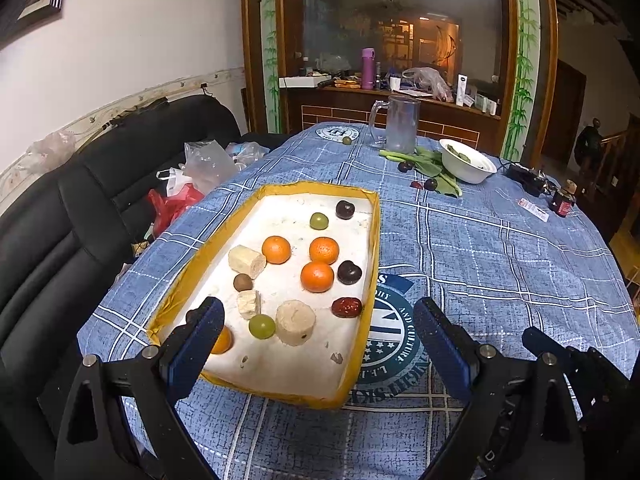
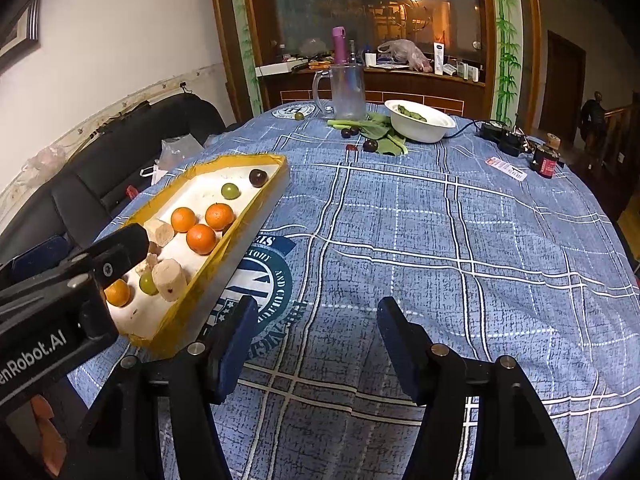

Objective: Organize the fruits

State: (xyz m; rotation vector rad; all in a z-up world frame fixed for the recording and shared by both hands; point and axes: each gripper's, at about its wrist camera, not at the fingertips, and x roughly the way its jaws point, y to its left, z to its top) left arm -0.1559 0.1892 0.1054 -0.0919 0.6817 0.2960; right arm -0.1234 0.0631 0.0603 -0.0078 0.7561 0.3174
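Observation:
A yellow-rimmed tray (image 1: 320,190) (image 2: 224,256) sits on the blue checked tablecloth. On its white floor lie several oranges (image 1: 317,277), green grapes (image 1: 262,326), dark plums (image 1: 349,272), a red date (image 1: 346,307) and beige cut chunks (image 1: 295,322). Dark plums (image 1: 405,167) (image 2: 370,145), another red date (image 2: 351,147) and one green grape (image 1: 347,141) lie loose at the far side of the table. My left gripper (image 1: 318,306) hangs open over the tray's near end, empty. My right gripper (image 2: 318,306) stands open over bare cloth to the right of the tray, holding nothing.
A glass jug (image 1: 400,124), a white bowl (image 1: 466,160) with leafy greens (image 2: 380,132) beside it, a black cable block (image 2: 500,134) and a small dark bottle (image 1: 562,200) stand at the far side. A black sofa (image 1: 80,208) with plastic bags borders the table's left edge.

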